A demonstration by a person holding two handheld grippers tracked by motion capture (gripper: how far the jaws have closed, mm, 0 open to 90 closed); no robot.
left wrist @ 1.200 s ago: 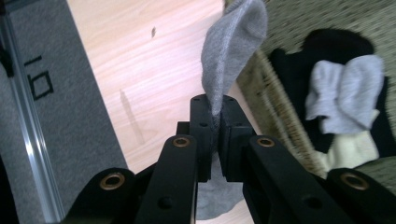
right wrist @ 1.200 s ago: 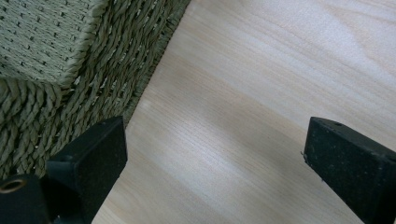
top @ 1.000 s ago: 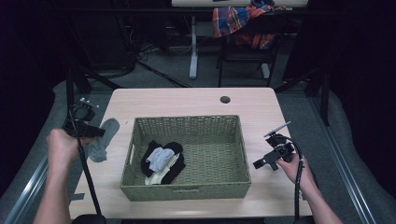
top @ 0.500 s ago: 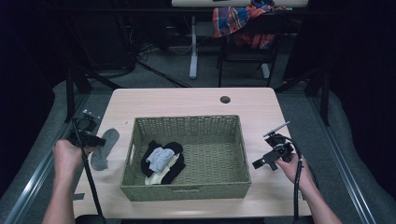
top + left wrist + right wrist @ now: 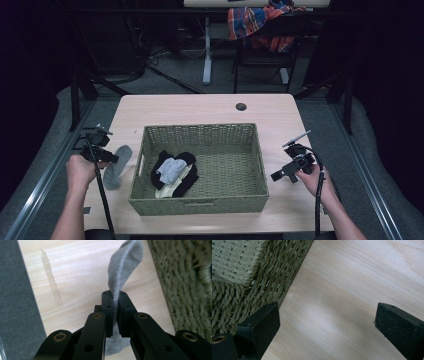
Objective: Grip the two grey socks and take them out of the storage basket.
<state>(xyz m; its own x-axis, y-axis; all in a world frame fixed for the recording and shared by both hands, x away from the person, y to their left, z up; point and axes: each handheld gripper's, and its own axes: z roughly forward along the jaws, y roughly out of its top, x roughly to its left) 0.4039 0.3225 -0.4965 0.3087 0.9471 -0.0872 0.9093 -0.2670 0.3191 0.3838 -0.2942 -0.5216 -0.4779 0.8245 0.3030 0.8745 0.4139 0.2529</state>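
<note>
My left tongs (image 5: 113, 315) have dropped from mid-air to the bench (image 5: 200, 107), clamped on the grey sock (image 5: 125, 262) just left of the basket (image 5: 200, 205). My right tongs (image 5: 327, 322), jaws apart, wait empty beside it.

Grey sock (image 5: 117, 165) lay at left of the high view frame, on the table just left of the woven green basket (image 5: 200, 207), pinched by the left gripper (image 5: 113, 315). Basket sat mid-frame, holding a pile of black, grey and pale yellow socks (image 5: 174, 173) in its left half.
</note>
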